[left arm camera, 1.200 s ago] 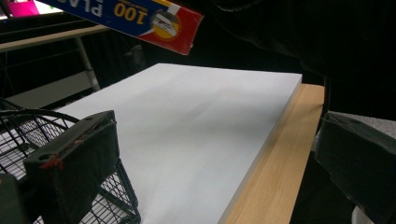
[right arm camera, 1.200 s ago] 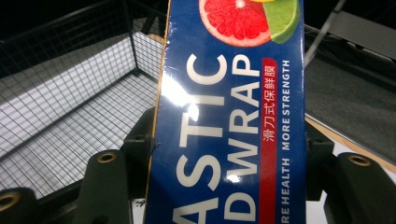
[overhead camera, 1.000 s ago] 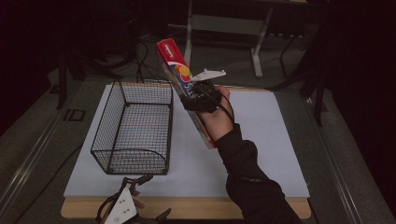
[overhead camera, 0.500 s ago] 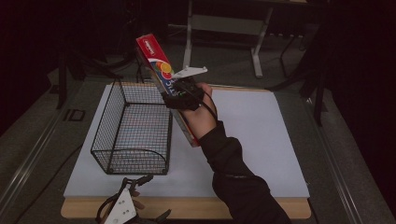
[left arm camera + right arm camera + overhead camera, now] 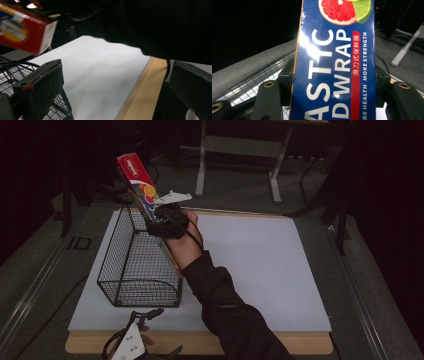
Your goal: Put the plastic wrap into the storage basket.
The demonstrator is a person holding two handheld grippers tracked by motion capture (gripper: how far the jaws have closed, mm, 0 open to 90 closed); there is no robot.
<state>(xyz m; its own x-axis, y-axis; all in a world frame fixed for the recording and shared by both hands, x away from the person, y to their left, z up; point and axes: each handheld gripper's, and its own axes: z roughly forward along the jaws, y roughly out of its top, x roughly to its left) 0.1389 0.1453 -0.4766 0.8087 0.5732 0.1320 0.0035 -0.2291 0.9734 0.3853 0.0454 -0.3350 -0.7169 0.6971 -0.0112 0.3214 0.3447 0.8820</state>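
The right tongs [image 5: 159, 222] are clenched on a long plastic wrap box [image 5: 141, 187], gripping it partway along its length so that the bulk of it rises tilted up and away over the far right corner of the wire basket [image 5: 137, 257]. Held by its narrow sides like that, the box can be steered end-first, and its lower end already hangs beside the basket's right wall; my reading is that it is being carried across the rim to be lowered inside, since the basket lies bare and its open top is long enough to take it. In the right gripper view the box [image 5: 334, 62] sits squarely between the two black jaws, its blue face glossy with white lettering, a red strip of Chinese characters and a cut grapefruit and lime near the top; the end farthest from the basket is red. The left tongs [image 5: 131, 345] rest near the front edge of the surface [image 5: 260, 265], just in front of the basket, and their jaws stand released with nothing between them.
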